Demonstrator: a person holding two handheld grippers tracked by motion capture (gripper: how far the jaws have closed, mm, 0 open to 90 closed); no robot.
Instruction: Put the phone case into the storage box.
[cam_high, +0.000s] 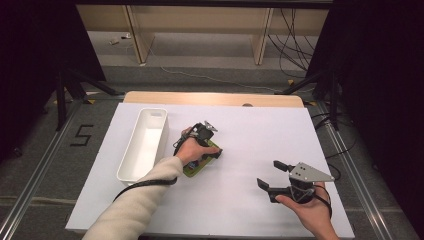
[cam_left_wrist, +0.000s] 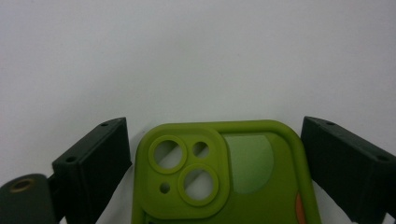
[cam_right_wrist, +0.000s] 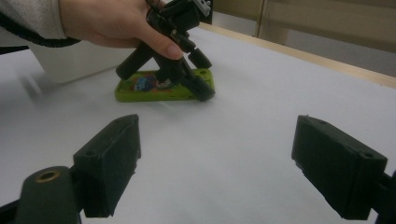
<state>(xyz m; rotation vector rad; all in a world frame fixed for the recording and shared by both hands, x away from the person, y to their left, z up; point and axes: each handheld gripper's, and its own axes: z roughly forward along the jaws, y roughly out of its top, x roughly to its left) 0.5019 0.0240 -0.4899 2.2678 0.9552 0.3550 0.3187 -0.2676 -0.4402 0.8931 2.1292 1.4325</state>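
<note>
Between the two black jaws of the left gripper (cam_left_wrist: 215, 158) lies a green phone case (cam_left_wrist: 224, 177), camera end forward, flat on the white table cover (cam_left_wrist: 196, 56). In the left gripper view a sliver of white shows between each jaw and the case's edges, so the pads stand close on either side without pressing; the jaws are narrow, not clamped. The case's raised camera block has two large round cut-outs and two small ones, with a paler green patch beside it and an orange spot near its right edge. No brand name can be read on it.

In the high view the left gripper (cam_high: 212, 150) tilts down onto the case (cam_high: 197, 167), which sits near the middle of the table, just right of a long white bin (cam_high: 131, 165). From the right gripper view a colourful picture shows on the case (cam_right_wrist: 154, 91), too blurred to read.

The right gripper (cam_high: 272, 174) rests well apart on the right, its jaws wide with nothing between them.

On the floor to the left, black tape forms a "5" (cam_high: 81, 135).
</note>
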